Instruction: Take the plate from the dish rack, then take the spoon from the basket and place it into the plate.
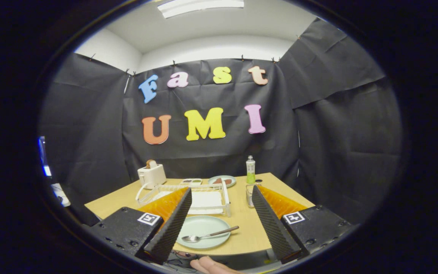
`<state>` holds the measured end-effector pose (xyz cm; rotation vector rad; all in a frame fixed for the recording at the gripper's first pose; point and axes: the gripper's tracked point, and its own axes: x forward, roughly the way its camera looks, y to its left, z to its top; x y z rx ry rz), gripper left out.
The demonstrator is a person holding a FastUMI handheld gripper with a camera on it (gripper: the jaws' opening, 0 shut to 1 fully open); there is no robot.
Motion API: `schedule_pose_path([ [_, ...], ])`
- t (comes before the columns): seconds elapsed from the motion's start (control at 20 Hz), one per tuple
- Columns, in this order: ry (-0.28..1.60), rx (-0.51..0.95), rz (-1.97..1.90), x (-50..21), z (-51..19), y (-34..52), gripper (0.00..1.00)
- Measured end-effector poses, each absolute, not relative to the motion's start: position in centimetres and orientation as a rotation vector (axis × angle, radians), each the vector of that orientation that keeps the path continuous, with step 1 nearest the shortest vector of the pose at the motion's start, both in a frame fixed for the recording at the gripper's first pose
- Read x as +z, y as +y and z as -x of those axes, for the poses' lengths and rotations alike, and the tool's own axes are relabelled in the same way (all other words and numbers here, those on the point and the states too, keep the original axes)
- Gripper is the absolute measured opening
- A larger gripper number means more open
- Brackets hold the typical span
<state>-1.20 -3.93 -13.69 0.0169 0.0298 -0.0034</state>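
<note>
The hand-held gripper is released, fingers spread and empty. Between them the spoon lies in the plate; the dish rack stands at twelve o'clock beyond. No writing is readable.

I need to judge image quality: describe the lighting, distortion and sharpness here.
Gripper view: an even ceiling light, no harsh glare; fisheye bends the table edges; plate and spoon are sharp between the open gripper fingers; the far bottle looks softer.
</note>
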Motion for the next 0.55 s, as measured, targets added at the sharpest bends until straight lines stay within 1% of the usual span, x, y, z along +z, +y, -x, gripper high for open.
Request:
schedule_pose_path([
  [0.2, 0.012, -0.003, 0.008, -13.44, 1.58, -4.00, 1.00],
  [0.55, 0.038, 0.022, -0.002, -13.50, 1.23, -3.49, 1.00],
])
